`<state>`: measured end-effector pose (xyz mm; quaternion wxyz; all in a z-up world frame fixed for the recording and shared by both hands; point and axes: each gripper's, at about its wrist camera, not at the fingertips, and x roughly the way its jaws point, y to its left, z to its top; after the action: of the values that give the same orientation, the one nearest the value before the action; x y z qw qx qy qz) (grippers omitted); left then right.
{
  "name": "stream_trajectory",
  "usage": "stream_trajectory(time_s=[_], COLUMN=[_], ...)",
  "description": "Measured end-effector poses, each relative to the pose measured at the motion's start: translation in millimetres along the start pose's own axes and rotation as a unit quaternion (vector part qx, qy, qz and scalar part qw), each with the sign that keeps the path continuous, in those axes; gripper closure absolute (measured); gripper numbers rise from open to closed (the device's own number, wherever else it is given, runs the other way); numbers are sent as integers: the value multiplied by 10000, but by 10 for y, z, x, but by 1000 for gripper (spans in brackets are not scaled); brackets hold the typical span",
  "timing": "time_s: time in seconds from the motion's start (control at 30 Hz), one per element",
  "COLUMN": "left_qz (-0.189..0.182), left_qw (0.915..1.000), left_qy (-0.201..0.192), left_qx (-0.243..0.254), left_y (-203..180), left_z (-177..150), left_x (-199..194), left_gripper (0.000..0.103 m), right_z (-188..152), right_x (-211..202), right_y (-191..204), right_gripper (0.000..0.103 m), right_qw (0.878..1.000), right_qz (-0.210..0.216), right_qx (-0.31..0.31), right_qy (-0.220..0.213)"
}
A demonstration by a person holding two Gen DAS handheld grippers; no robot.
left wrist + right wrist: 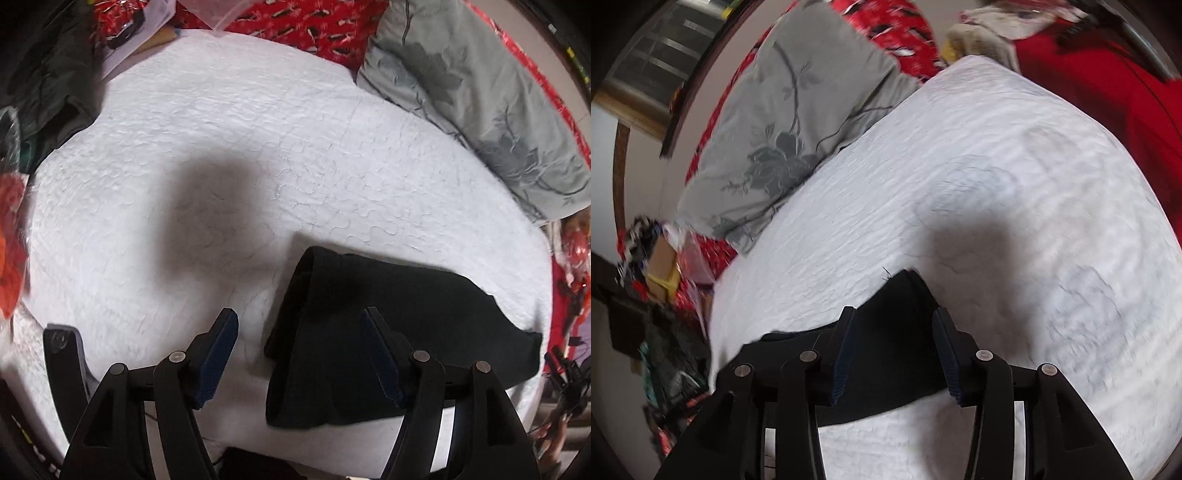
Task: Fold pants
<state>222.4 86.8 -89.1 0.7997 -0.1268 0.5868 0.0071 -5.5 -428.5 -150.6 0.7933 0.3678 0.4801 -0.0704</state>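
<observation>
The black pants (388,332) lie folded into a compact bundle on the white quilt (221,147), lower right of the left wrist view. They look soft, light and limp, best pinched at a layered edge. Their long axis runs left-right. The left gripper (299,325) and right gripper (894,321) both stand spread, holding nothing.

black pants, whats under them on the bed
The folded black pants lie flat on the white quilt, which shows all around them. Whatever is between the folded layers or directly beneath is covered.
</observation>
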Motion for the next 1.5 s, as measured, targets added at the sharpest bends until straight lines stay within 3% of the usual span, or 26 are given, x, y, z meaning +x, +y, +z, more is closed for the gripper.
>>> stream_trajectory(time_s=[0.17,0.23,0.27,0.3,0.33,0.4,0.5,0.6,0.7,0.83,0.97,1.13,1.2,1.3,1.43,1.5], left_qz=[157,146,128,52,28,-40,91,259,350,95,-300,-288,-381,-710,-821,-1024], left_qw=[9997,9997,9997,9996,9995,9995,9997,9995,9992,9987,9953,9908,9881,9881,9913,9893], left_qy=[176,210,216,238,234,29,-127,-46,-21,-50,-42,-350,-256,-154,-157,55], left_qx=[62,-17,-52,-127,-218,-297,-196,-186,-175,-499,-915,-1278,-1468,-1353,-1021,-1036], left_y=[-10,-19,-15,-23,8,17,18,9,10,174,336,433,425,232,-132,-287], left_z=[105,118,124,135,152,171,193,168,149,100,13,-108,-196,-384,-630,-769], left_x=[257,358,393,433,480,472,561,685,687,523,329,79,21,-59,-87,-4], left_gripper=[35,39,47,65,67,71,73,70,58,39,38,39,39,39,33,33], right_z=[77,100,109,112,116,134,160,109,88,110,86,-24,-87,-162,-226,-263], right_x=[326,432,468,499,527,521,361,494,492,349,105,-124,-193,-265,-294,-285], right_y=[124,140,151,172,202,232,113,-51,-91,-161,-199,-344,-408,-491,-557,-556], right_gripper=[58,58,67,76,94,95,96,96,84,79,67,60,58,58,56,52], right_qw=[9988,9979,9973,9961,9943,9941,9979,9966,9972,9982,9989,9990,9989,9988,9984,9984], right_qz=[-323,-483,-580,-718,-858,-860,-579,-807,-740,-515,-325,-230,-234,-166,-24,43], right_qx=[-262,-316,-352,-437,-554,-594,-274,-99,35,304,336,384,396,457,552,540], right_qy=[262,288,282,284,305,298,-112,123,83,65,-82,-53,-16,36,114,173])
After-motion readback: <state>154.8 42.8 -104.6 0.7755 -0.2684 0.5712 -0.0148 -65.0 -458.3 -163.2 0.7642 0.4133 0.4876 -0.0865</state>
